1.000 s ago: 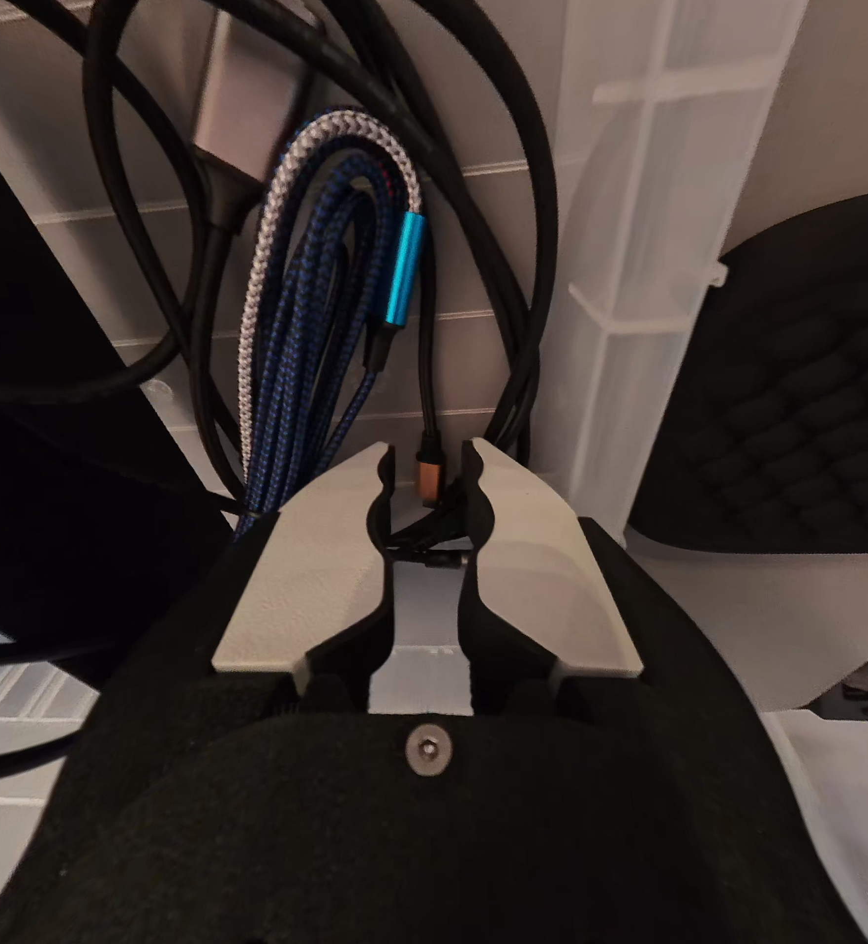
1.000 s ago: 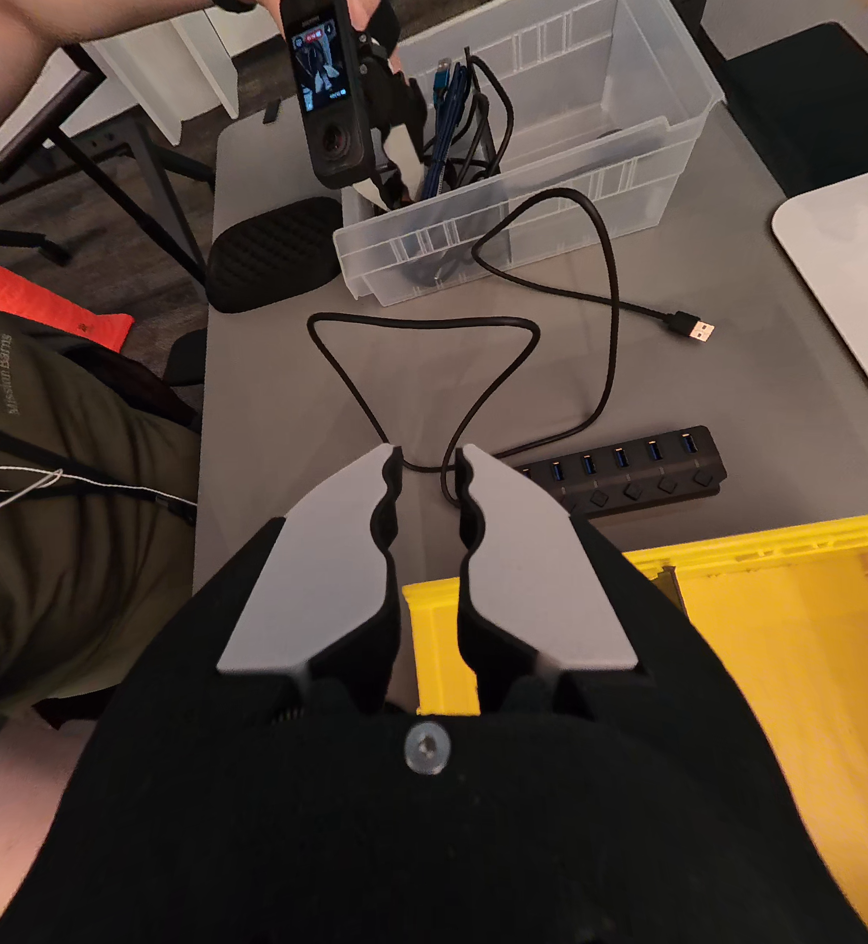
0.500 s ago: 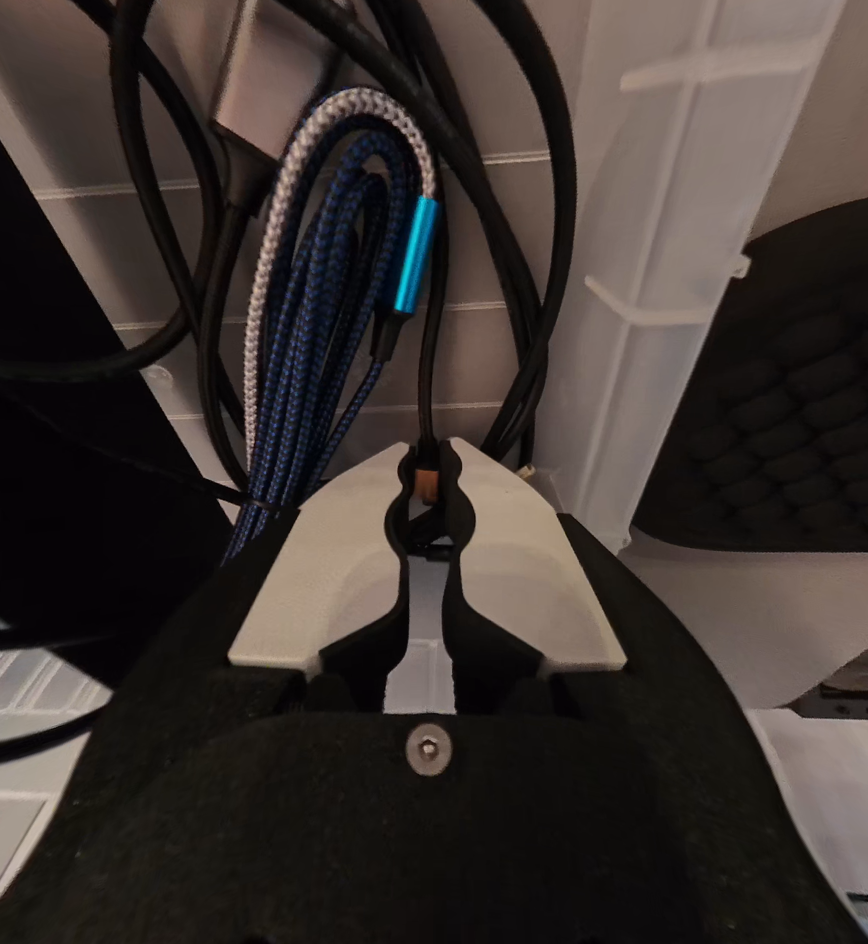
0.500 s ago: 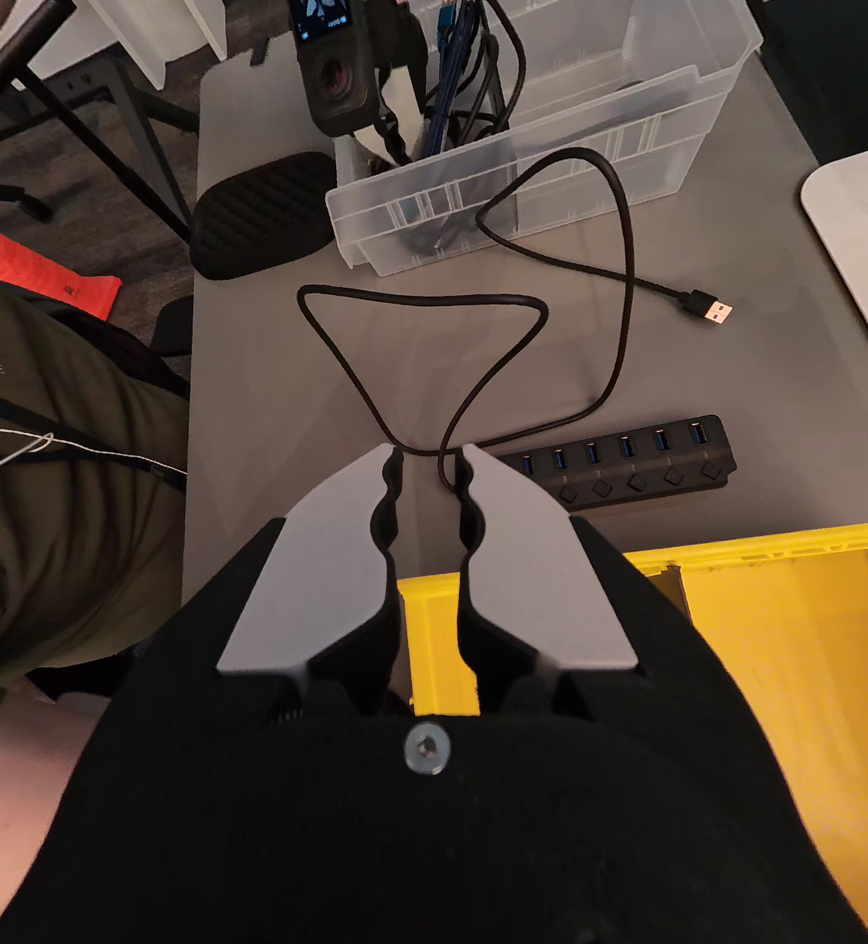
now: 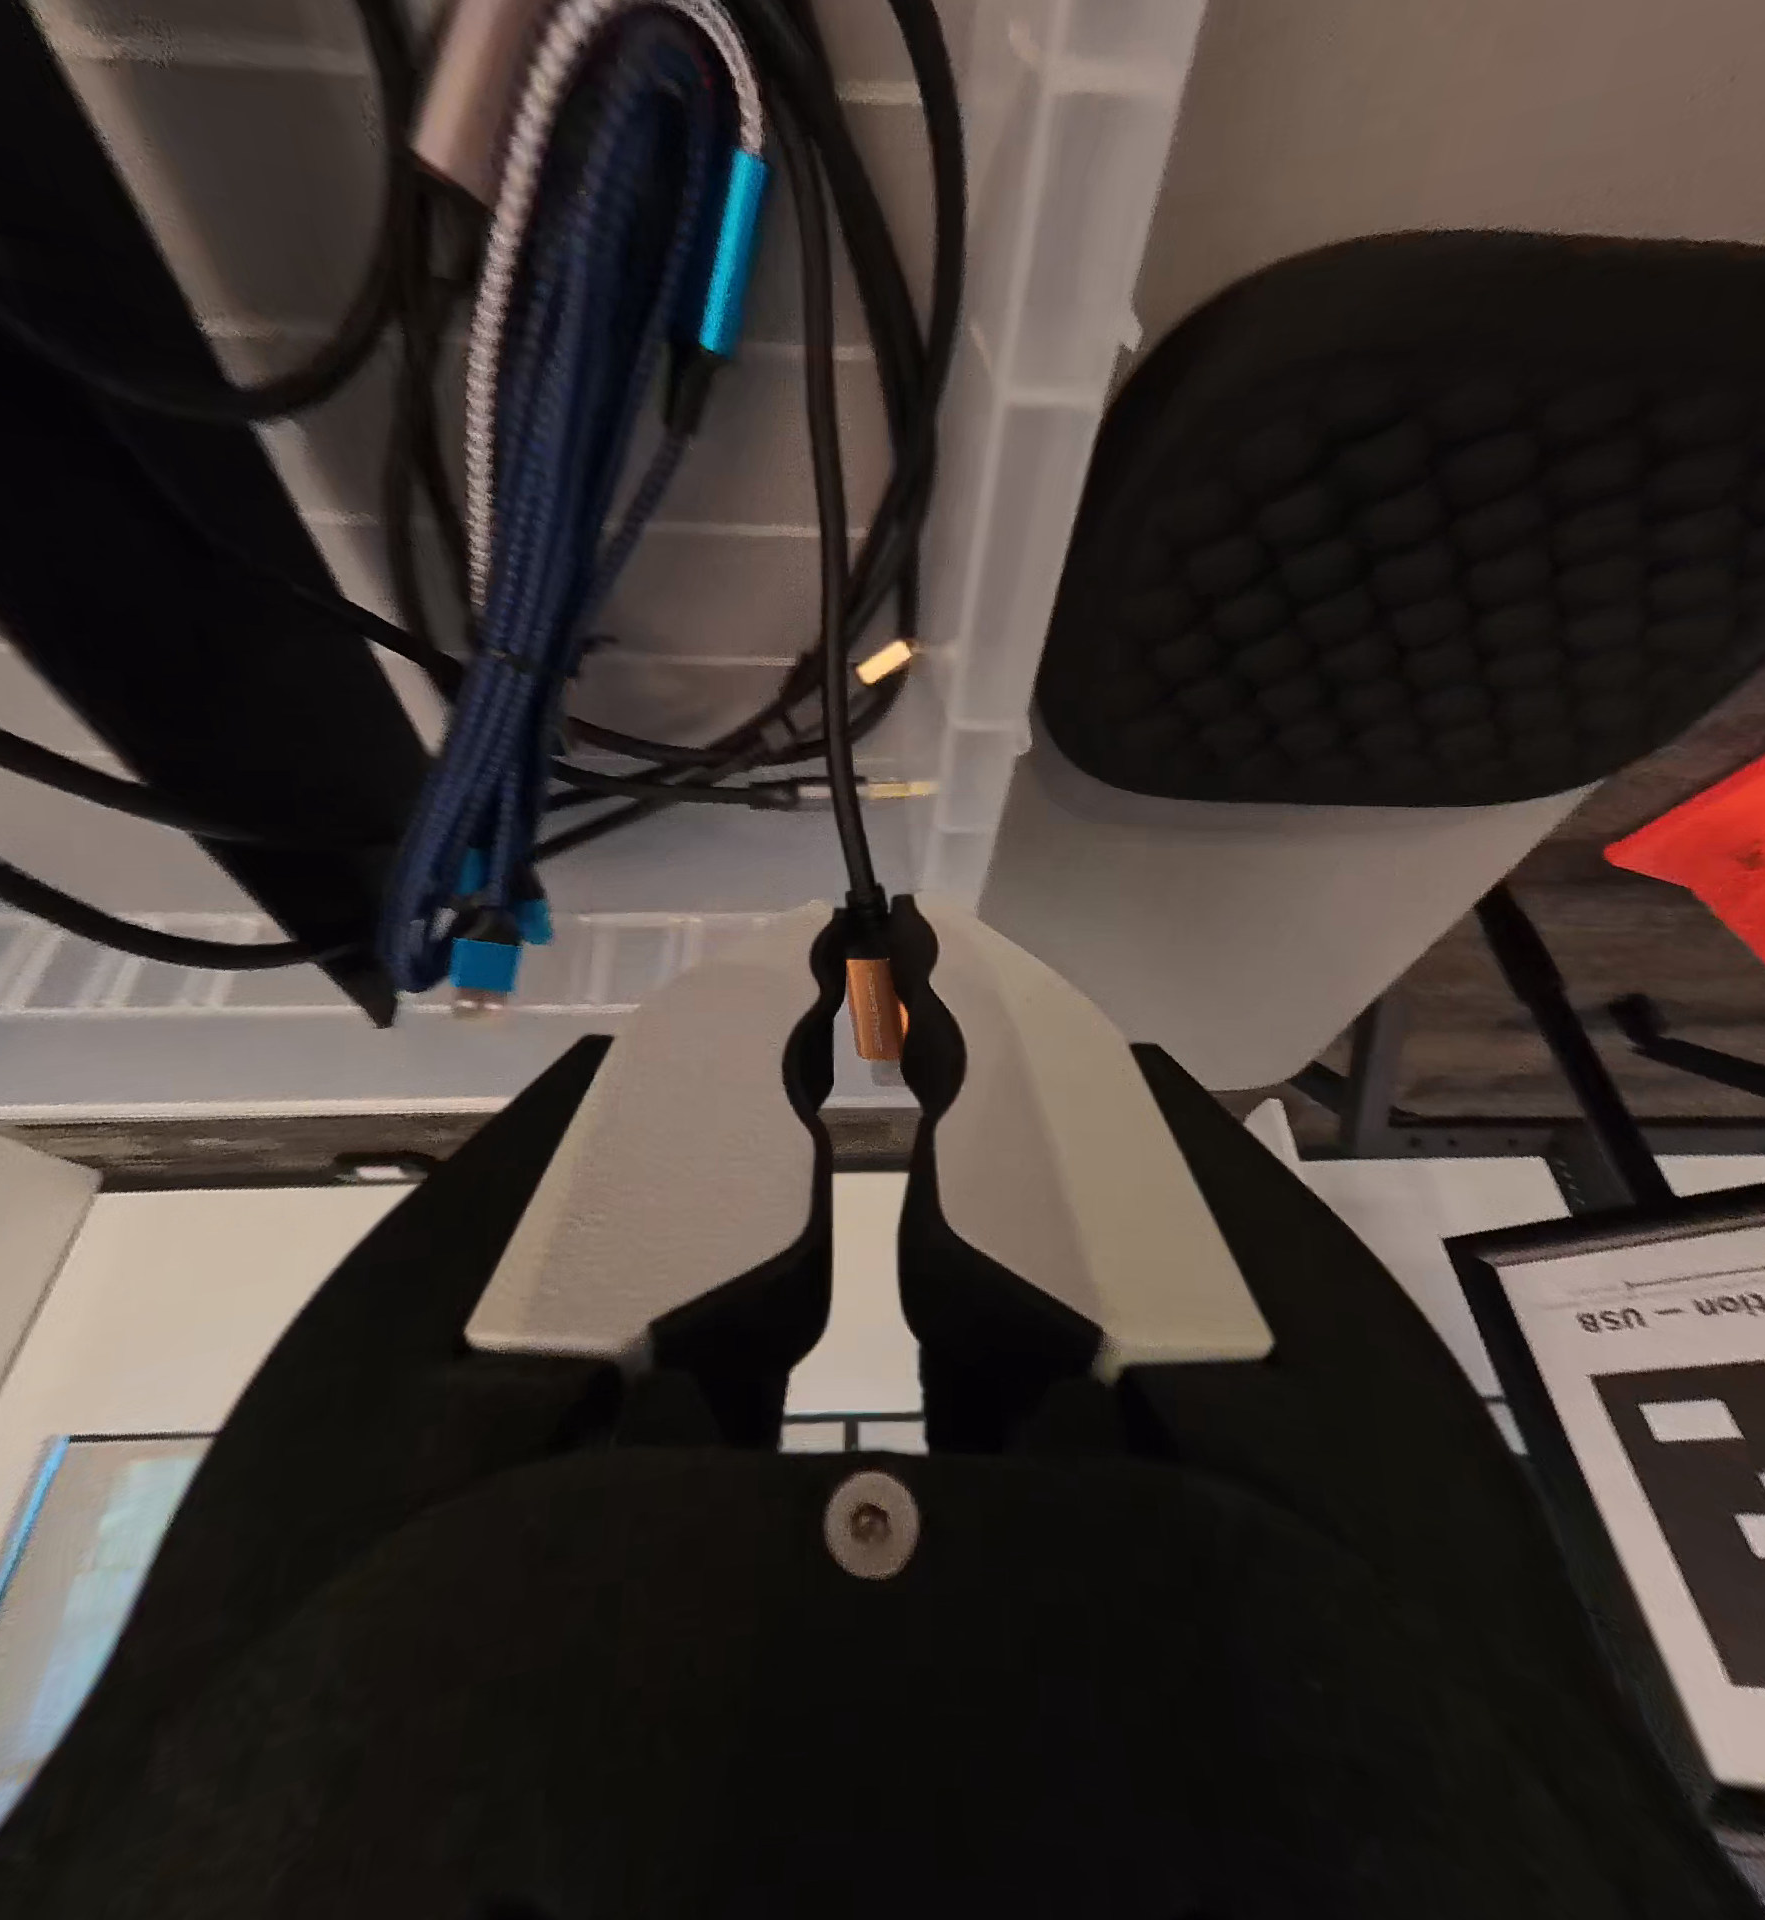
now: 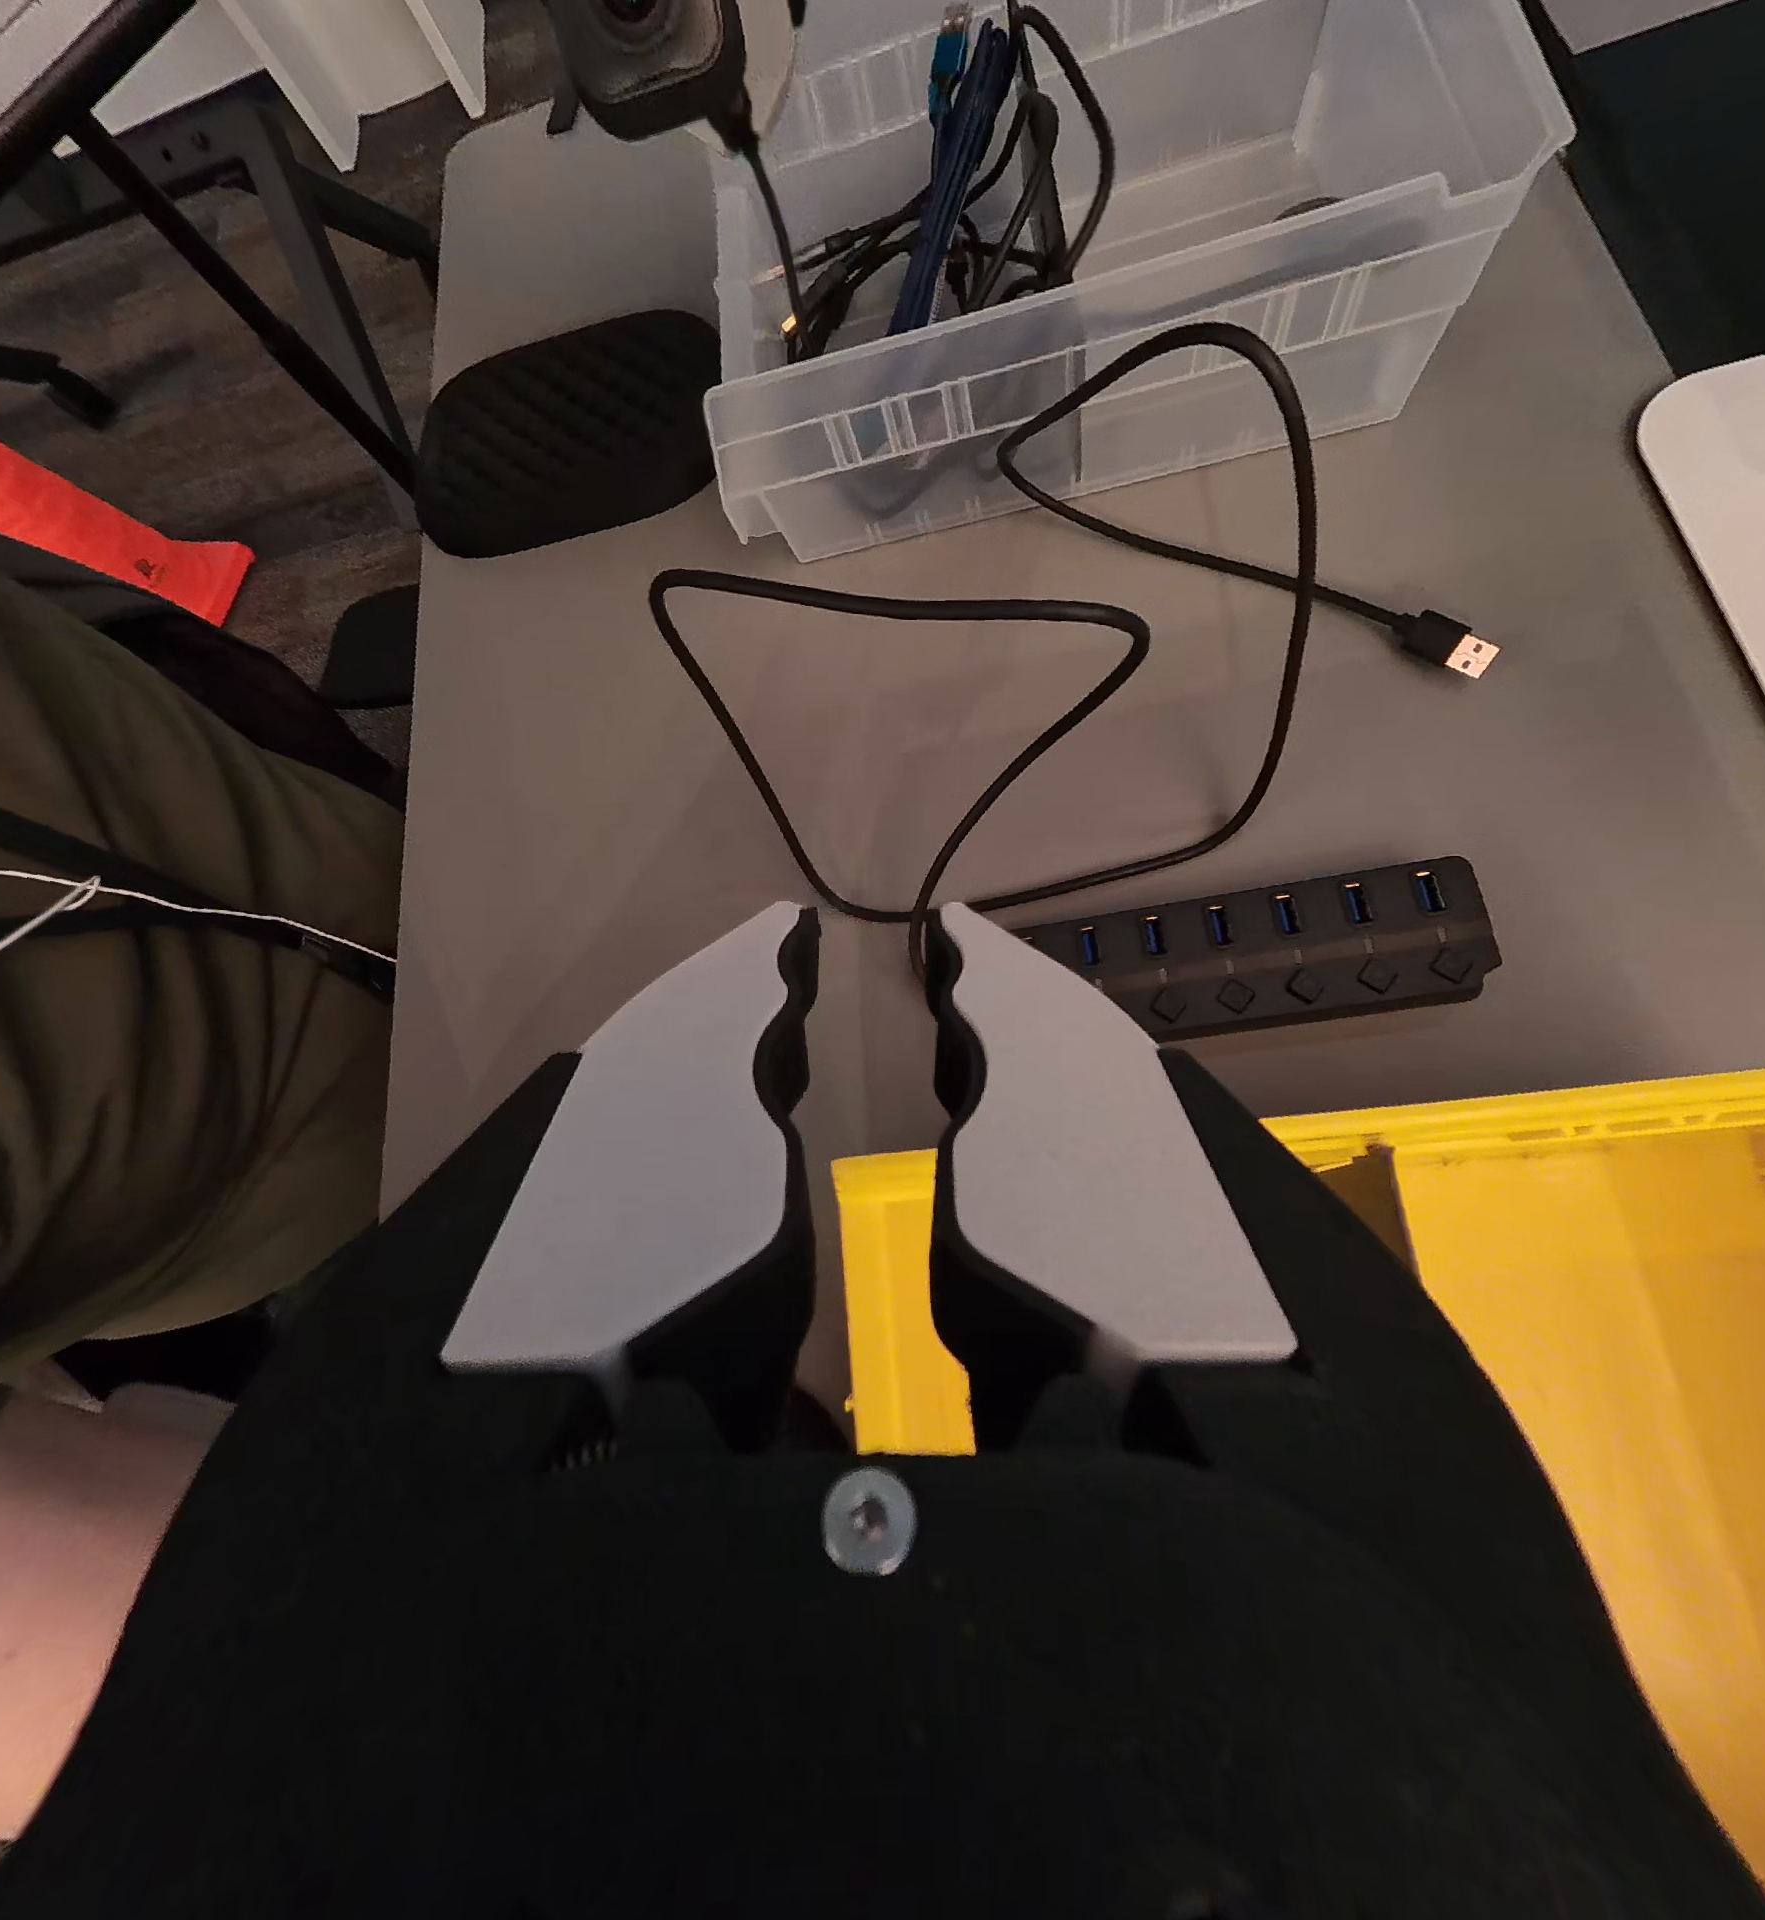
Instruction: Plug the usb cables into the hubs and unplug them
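Cables fill the left of the left wrist view: a bundle of blue braided cables [image 5: 535, 582] with bright blue plug sleeves hangs among several black leads inside the clear plastic bin [image 5: 1003, 582]. Just right of that bundle, 1 thin black cable [image 5: 828, 582] runs down out of the bin to the left gripper [image 5: 870, 914], whose jaws are closed narrowly around its orange-sleeved plug [image 5: 876, 1006]. The plug is pinched in the notches near the fingertips, its cable end pointing toward the bin and its connector end pointing back toward the camera. Further right, a black textured pad [image 5: 1429, 540] is seen at the table edge, and a red strip [image 5: 1751, 862] lies beyond it.

In the right wrist view, a person's olive sleeve [image 6: 109, 935] is seen at the far left. The right gripper [image 6: 870, 920] is held above the grey table [image 6: 566, 831] with its jaws set a moderate gap apart and nothing between them. A loose black cable [image 6: 961, 613] is looped on the table beyond the fingertips, passing just behind the right fingertip from this angle; whether it is touched cannot be told. Its free USB plug [image 6: 1449, 646] lies to the right, well apart from the gripper. The black hub [image 6: 1293, 945] with its row of 6 visible blue ports lies just right of the right fingertip, no cable seated in those ports. A yellow bin [image 6: 1584, 1122] is seen below the hub, at the table's near edge.
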A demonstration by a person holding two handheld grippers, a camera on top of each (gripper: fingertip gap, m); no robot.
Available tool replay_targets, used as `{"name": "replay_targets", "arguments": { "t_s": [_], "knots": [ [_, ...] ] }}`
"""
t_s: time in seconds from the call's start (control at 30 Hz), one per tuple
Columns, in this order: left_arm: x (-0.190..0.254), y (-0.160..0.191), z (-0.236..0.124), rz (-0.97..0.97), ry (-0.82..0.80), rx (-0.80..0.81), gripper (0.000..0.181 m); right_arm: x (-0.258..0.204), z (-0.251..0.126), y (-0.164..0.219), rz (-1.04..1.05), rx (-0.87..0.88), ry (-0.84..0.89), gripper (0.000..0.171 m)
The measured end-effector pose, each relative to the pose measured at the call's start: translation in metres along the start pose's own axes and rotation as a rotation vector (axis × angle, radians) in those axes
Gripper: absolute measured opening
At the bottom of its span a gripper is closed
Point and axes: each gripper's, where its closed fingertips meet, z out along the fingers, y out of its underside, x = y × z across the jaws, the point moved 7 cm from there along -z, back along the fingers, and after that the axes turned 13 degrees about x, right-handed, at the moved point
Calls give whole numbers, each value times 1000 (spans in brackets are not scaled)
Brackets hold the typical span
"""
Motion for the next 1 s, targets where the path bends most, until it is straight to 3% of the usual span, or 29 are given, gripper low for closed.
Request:
{"name": "replay_targets", "arguments": {
  "t_s": [0.17, 0.47, 0.6, 0.87, 1.0],
  "knots": [
    [24, 9, 30, -124, 130, 69, 8, -4, -1, 1, -14, -17, 0, 20],
    [33, 19, 49, -351, 105, 294, 8, -13, -3, -3, -44, -2, -17, 20],
    [40, 22, 50, -369, 46, 277, 18, -14, -4, -3, -50, -6, -16, 20],
    [49, 22, 54, -402, -177, 263, 12, -19, -6, -4, -67, -5, -21, 20],
    [49, 28, 40, -326, -319, 221, 12, -22, -6, -4, -73, -5, -26, 20]
  ]
}}
